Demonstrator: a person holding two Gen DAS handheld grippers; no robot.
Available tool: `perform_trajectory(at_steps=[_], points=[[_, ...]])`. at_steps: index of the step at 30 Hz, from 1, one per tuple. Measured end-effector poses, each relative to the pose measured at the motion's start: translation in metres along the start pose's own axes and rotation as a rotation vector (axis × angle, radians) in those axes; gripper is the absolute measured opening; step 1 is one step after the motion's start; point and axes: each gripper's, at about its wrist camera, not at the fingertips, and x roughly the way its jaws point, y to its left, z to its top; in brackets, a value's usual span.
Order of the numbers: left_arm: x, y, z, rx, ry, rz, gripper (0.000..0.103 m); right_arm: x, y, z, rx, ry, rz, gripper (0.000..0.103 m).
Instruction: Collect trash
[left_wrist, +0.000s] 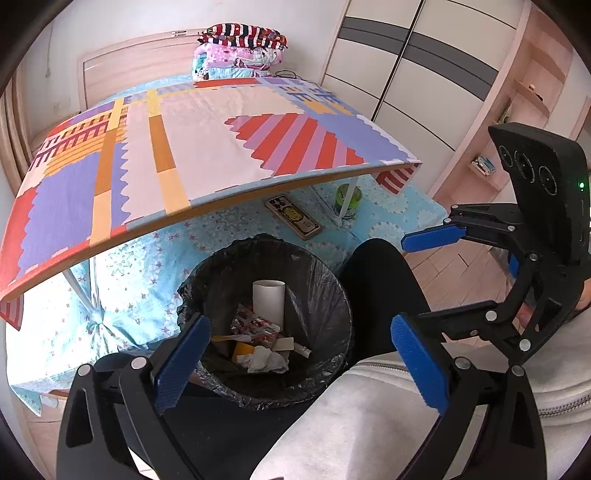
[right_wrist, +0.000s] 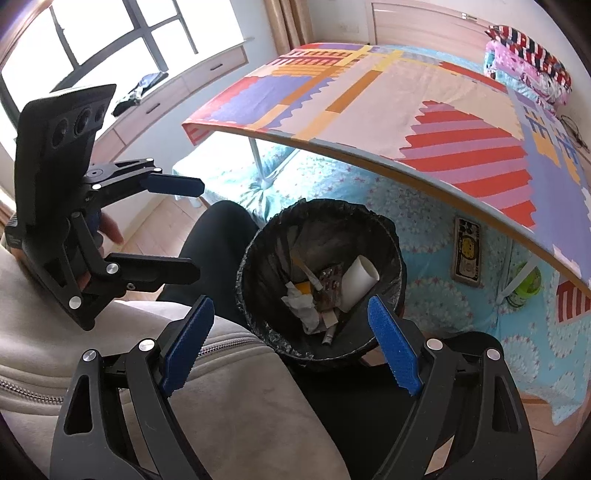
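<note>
Left gripper (left_wrist: 301, 360) and right gripper (right_wrist: 291, 345) both stand with blue-padded jaws spread wide and nothing held, each poised above the round bin lined with a black plastic bag (left_wrist: 225, 266), which sits beside the person's black-trousered knee (left_wrist: 376, 280). Inside the bin lie a white cardboard tube (left_wrist: 268, 301), crumpled white tissue (left_wrist: 264, 358) and a red-and-white wrapper (left_wrist: 255, 325). The folding table with a multicoloured patterned cloth (left_wrist: 207, 147) stands just behind the bin, over the blue floral bedsheet (left_wrist: 147, 258).
</note>
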Motion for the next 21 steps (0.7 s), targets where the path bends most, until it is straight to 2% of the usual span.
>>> perform_trajectory(at_steps=[21], points=[[-0.0008,-0.0046,0.0017,0.013,-0.011,-0.019,0.095,0.0009,0.0017,0.0007,-0.002,-0.004,0.011,0.085]])
